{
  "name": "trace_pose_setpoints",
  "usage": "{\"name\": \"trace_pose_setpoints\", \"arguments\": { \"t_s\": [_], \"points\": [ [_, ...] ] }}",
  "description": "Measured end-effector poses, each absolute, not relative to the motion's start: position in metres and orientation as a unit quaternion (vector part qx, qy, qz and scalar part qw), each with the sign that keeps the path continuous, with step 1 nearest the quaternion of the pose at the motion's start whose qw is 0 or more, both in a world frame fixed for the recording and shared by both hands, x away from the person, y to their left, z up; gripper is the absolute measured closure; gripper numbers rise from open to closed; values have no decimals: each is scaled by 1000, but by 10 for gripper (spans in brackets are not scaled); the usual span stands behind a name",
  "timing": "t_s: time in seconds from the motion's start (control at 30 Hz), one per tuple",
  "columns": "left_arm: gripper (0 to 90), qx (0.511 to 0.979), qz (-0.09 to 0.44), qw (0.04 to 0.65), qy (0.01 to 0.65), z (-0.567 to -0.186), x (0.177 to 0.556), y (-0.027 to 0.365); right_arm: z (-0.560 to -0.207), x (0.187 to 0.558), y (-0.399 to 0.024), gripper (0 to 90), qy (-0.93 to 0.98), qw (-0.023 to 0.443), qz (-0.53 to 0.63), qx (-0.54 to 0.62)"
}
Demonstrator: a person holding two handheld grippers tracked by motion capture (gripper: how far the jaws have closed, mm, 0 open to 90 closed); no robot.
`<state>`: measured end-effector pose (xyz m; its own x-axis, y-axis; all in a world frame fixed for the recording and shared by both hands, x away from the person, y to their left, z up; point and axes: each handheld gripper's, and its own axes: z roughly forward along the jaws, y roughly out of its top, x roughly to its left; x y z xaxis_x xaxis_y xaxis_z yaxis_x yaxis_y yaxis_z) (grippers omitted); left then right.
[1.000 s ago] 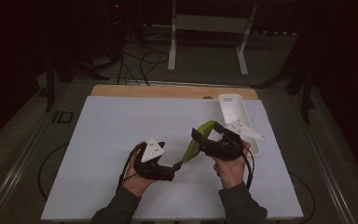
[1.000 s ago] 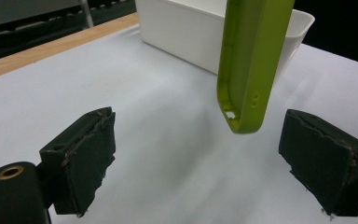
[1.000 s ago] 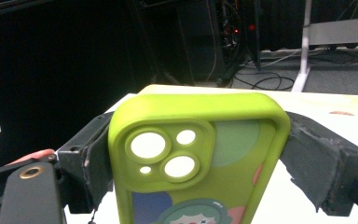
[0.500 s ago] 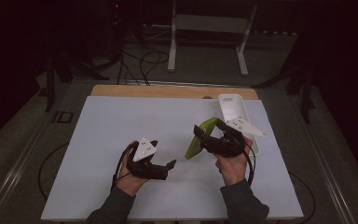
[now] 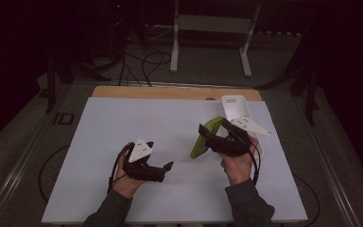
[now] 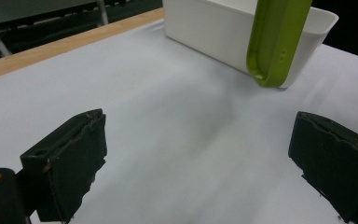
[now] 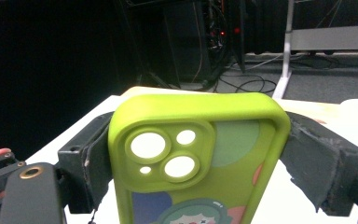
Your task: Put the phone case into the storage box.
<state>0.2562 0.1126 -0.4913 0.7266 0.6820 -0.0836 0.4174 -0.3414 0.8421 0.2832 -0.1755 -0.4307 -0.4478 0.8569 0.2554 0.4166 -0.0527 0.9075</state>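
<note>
Since the earlier frames the left gripper (image 5: 163, 170) had let go of the green phone case (image 5: 202, 140) and drawn back toward the near left, its jaws just having opened wide with nothing between them. The right gripper (image 5: 207, 133) held the case alone, jaws clamped on its two long edges, lifted off the white table (image 5: 123, 127) just left of the white bin (image 5: 236, 108). The handover looked done; the next move probably called for carrying the case right, over the bin, before releasing.

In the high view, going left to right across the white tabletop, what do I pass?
Left gripper, jaws open with nothing between them → green phone case, clamped in the right gripper → white tray at the far right.
</note>
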Motion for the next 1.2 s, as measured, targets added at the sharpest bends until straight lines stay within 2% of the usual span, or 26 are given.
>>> {"name": "trace_pose_setpoints", "arguments": {
  "t_s": [0.33, 1.2],
  "points": [
    [1, 809, 140, 456, 344, -492, 258, 114, -427, 287, -180, 161, 659, 213, 534, 485],
    [0, 808, 157, 446, 351, -493, 259, 124, -422, 298, -192, 161, 661, 241, 511, 494]
  ]
}}
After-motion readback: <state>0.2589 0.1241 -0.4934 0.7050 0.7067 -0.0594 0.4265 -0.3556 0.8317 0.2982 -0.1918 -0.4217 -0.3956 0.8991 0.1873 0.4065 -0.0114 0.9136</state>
